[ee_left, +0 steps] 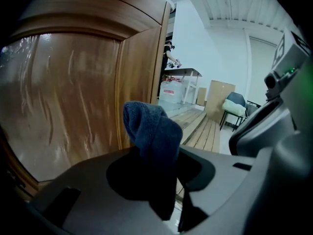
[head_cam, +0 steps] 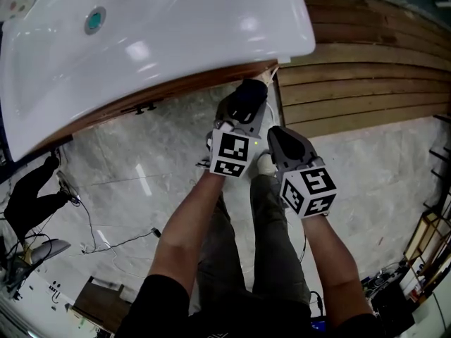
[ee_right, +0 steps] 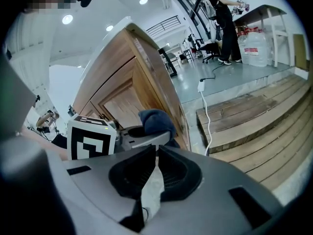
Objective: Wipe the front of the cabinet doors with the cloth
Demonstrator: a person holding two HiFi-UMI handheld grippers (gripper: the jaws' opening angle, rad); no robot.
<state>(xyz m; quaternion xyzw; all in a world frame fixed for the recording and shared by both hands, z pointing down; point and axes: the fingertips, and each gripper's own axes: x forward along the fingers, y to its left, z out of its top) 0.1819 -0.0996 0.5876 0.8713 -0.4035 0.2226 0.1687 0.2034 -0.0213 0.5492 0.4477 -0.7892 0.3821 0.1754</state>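
Note:
My left gripper [ee_left: 157, 156] is shut on a dark blue cloth [ee_left: 150, 131], which bunches up above its jaws. The cloth [head_cam: 246, 97] sits close to the right edge of the brown wooden cabinet door [ee_left: 68, 97], below the white sink [head_cam: 155, 41]; whether it touches the wood I cannot tell. My right gripper [ee_right: 155, 153] is shut with nothing in it, just right of and behind the left one [head_cam: 243, 111]. From the right gripper view the cloth [ee_right: 156, 120] and the left gripper's marker cube [ee_right: 91, 140] show ahead, in front of the door [ee_right: 122, 94].
A wooden slat platform [head_cam: 366, 69] lies right of the cabinet, with a white cable [ee_right: 204, 116] running over it. Cables [head_cam: 106, 241] trail on the marble floor at left. A person [ee_right: 226, 18], a table and water jugs [ee_right: 257, 48] stand far back.

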